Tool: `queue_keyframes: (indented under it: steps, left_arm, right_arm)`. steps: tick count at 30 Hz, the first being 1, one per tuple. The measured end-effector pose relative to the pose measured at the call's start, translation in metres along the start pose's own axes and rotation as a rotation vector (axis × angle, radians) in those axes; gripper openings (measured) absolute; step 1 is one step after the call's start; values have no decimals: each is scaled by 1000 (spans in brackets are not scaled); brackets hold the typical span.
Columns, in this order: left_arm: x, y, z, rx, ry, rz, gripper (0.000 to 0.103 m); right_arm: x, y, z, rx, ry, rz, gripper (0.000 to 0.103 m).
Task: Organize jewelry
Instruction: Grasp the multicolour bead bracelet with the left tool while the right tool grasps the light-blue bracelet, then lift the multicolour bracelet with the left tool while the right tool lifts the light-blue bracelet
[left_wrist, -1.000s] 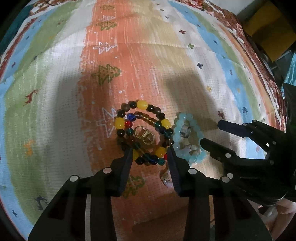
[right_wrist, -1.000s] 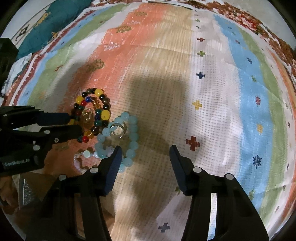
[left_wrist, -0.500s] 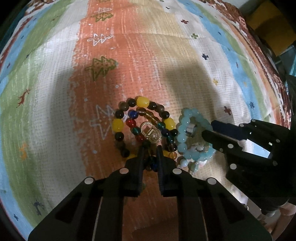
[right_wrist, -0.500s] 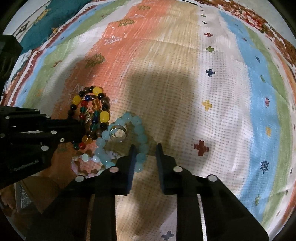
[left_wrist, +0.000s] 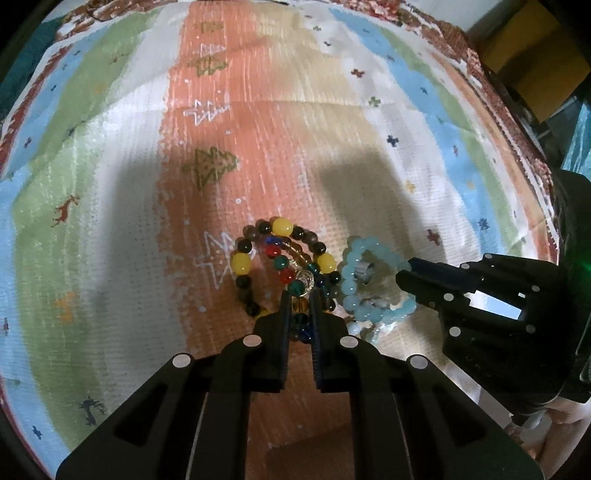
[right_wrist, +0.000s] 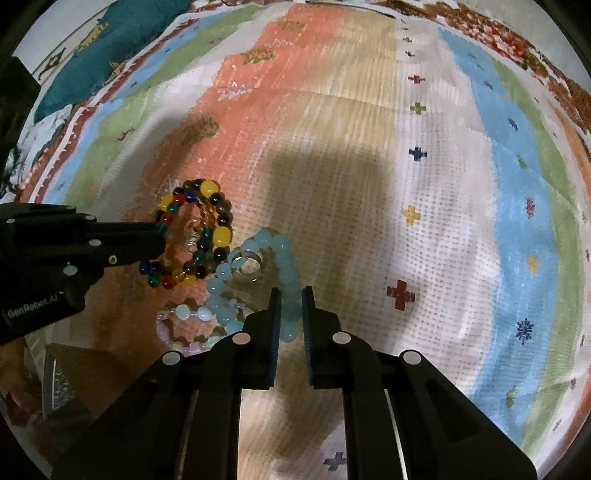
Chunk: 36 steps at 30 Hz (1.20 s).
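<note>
Both grippers have just pinched shut from wide open: the left gripper (left_wrist: 298, 295) now clamps the multicoloured bead bracelet (left_wrist: 284, 266), the right gripper (right_wrist: 289, 291) the pale-blue bead bracelet (right_wrist: 258, 280), likely ready to part the touching pile. A silver ring (right_wrist: 246, 265) lies inside the blue loop on the striped tablecloth (right_wrist: 424, 258).
</note>
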<state>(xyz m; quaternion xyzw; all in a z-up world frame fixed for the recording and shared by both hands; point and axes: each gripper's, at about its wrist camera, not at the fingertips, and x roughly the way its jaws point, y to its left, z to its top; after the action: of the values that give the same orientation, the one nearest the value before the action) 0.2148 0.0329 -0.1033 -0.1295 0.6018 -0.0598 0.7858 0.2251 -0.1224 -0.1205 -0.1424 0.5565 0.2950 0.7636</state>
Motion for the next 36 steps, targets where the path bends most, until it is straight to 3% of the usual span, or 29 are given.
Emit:
queue_keyframes:
  steps: [16, 36]
  left_arm:
    - [-49, -5, -7, -4, -112, -69, 9]
    - [-81, -20, -29, 23, -191, -87, 9]
  right_arm:
    - [-55, 15, -4, -19, -161, 31, 12]
    - [-85, 27, -22, -29, -243, 52, 12]
